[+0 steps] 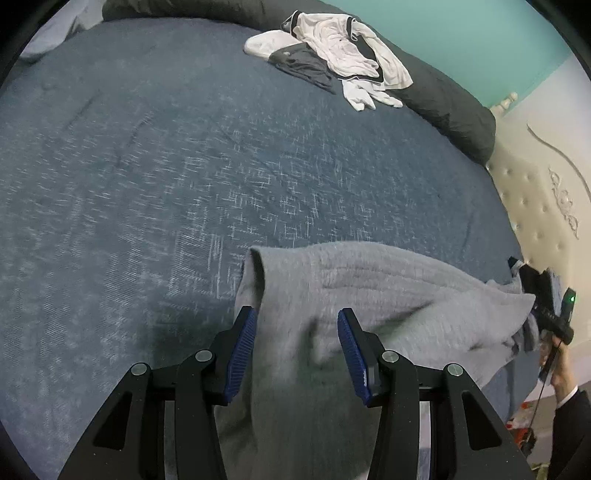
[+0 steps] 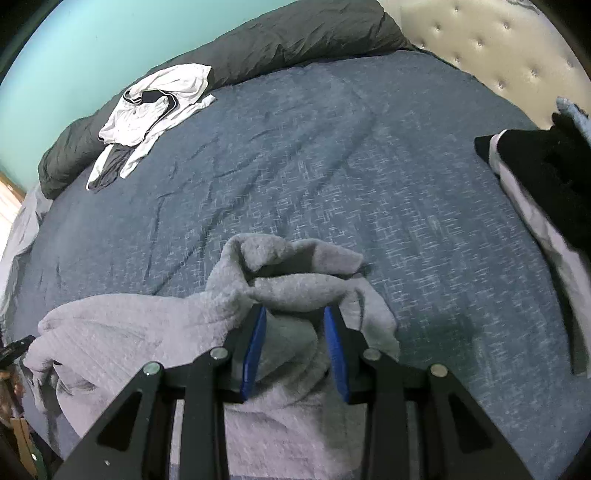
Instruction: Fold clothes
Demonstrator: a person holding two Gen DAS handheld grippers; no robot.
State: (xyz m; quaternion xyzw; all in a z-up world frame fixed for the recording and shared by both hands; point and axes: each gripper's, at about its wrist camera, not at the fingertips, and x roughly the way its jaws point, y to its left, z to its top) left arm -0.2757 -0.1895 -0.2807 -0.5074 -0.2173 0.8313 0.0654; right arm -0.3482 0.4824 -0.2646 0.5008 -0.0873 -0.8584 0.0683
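Our left gripper [image 1: 297,314] hangs with its blue-padded jaws spread wide, the grey sweatshirt [image 1: 369,295] lying between and under them without being pinched. That sweatshirt sprawls across the near edge of the bed's blue bedspread [image 1: 184,166]. Further right, our right gripper [image 2: 294,314] also has its jaws parted, with a bunched fold of the grey sweatshirt [image 2: 288,288] draped over and between the pads; we cannot tell whether the fabric is truly clamped. At the far side of the bed we see a heap of white and dark clothes [image 1: 332,51] against a rolled dark duvet [image 2: 295,33]. A tufted cream headboard [image 1: 535,206] stands right.
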